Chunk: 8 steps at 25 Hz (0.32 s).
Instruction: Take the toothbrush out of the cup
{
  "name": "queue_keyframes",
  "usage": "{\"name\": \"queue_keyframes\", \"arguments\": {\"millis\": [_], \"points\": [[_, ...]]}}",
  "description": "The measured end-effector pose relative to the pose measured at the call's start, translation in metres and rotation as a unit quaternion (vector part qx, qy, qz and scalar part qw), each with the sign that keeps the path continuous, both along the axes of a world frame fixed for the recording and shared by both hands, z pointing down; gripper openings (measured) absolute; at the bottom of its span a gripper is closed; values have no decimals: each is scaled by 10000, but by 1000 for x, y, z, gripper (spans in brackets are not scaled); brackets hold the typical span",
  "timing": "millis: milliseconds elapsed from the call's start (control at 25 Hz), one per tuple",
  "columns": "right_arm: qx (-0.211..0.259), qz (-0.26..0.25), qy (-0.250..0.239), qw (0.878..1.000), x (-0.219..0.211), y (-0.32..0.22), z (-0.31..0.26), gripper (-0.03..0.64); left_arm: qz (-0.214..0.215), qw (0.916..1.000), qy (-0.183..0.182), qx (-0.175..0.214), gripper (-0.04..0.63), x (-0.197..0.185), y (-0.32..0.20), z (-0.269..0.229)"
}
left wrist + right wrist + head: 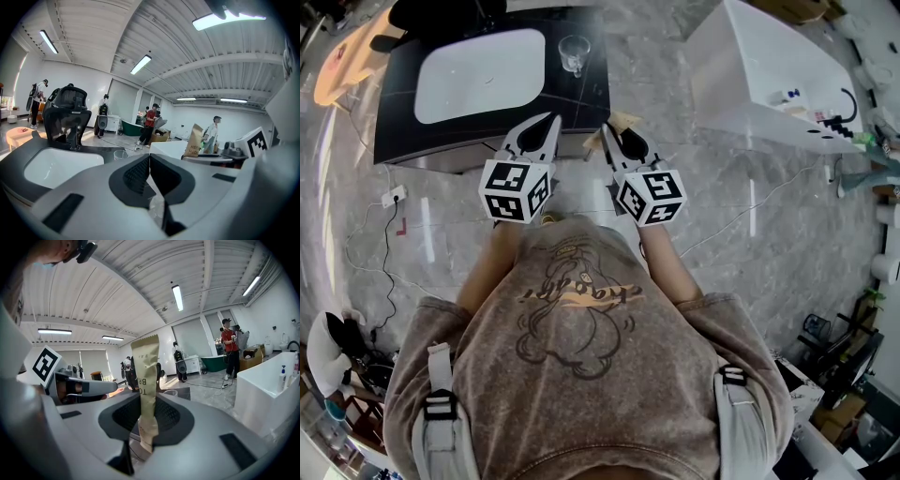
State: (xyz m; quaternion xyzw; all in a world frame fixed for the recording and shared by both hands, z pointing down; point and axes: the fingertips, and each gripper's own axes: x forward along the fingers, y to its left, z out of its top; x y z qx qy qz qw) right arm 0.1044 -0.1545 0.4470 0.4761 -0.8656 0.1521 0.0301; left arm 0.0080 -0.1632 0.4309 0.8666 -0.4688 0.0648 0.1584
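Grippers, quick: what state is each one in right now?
Left gripper: shut, nothing between its jaws.
Right gripper: shut on the paper toothbrush packet.

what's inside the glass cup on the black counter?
Glass cup looks empty, nothing sticking out; bottom too small to check. Paper toothbrush packet sits clamped in right gripper.

In the head view, a black counter [394,112] with a white oval basin [478,75] sits at eleven o'clock on a grey marble floor [787,244]. A white bathtub [759,84] stands at two o'clock, with a black faucet [835,123] on its rim. A white power strip [393,196] lies at nine o'clock, and a black cable [386,246] runs from it toward seven. In the left gripper view, a person in red [149,123] stands by a green tub [130,127] under ceiling strip lights [140,64].
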Motion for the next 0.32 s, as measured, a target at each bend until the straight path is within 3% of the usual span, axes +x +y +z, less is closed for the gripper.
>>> {"name": "queue_keyframes", "arguments": {"millis": [320], "points": [[28,-52,-1,10000,5,5,-3,87,57,10000,-36,-5,17,11,6,-1]]}}
